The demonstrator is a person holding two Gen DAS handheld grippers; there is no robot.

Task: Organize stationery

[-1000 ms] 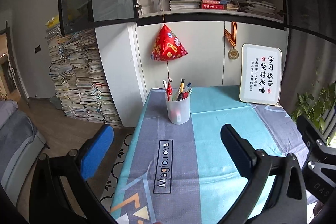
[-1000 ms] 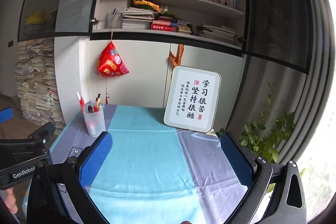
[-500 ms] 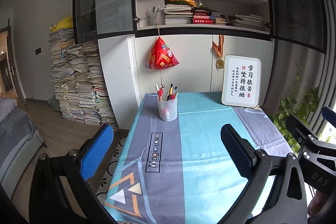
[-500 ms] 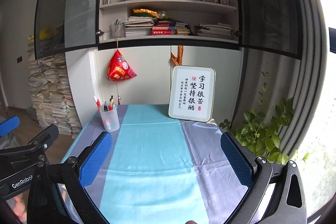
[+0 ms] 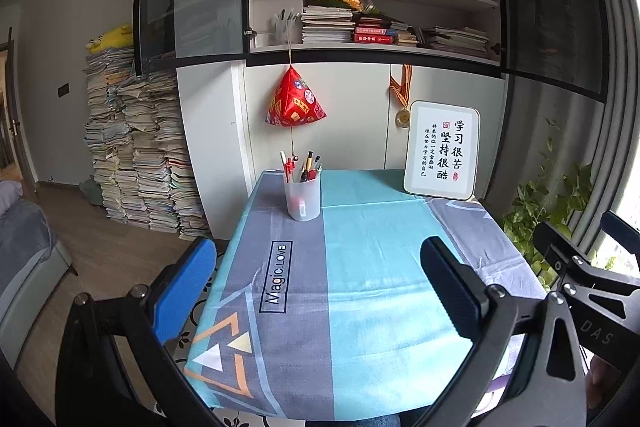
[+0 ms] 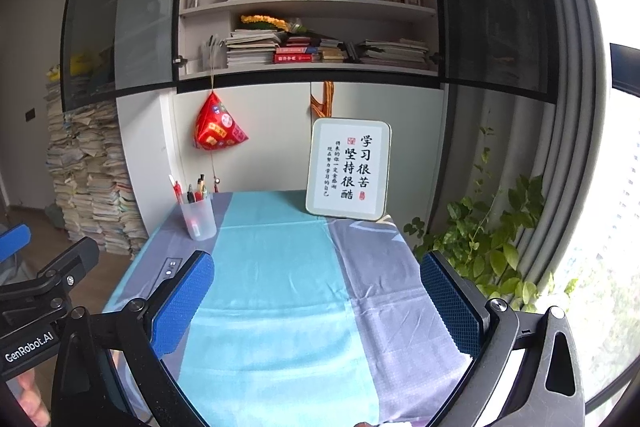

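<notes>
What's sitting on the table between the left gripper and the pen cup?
Nothing visible. Only bare tablecloth lies between the open left gripper and the pen cup, which stands near the table's far left corner. The framed calligraphy sign stands off to the right.

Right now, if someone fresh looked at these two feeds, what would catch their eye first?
Probably the red pyramid-shaped ornament hanging from the cabinet above the table's far edge, and the framed calligraphy sign leaning at the far right. Next comes the translucent pen cup full of pens, standing alone at the far left of the blue and grey tablecloth. Both the left gripper and the right gripper hang open and empty at the near edge.
</notes>
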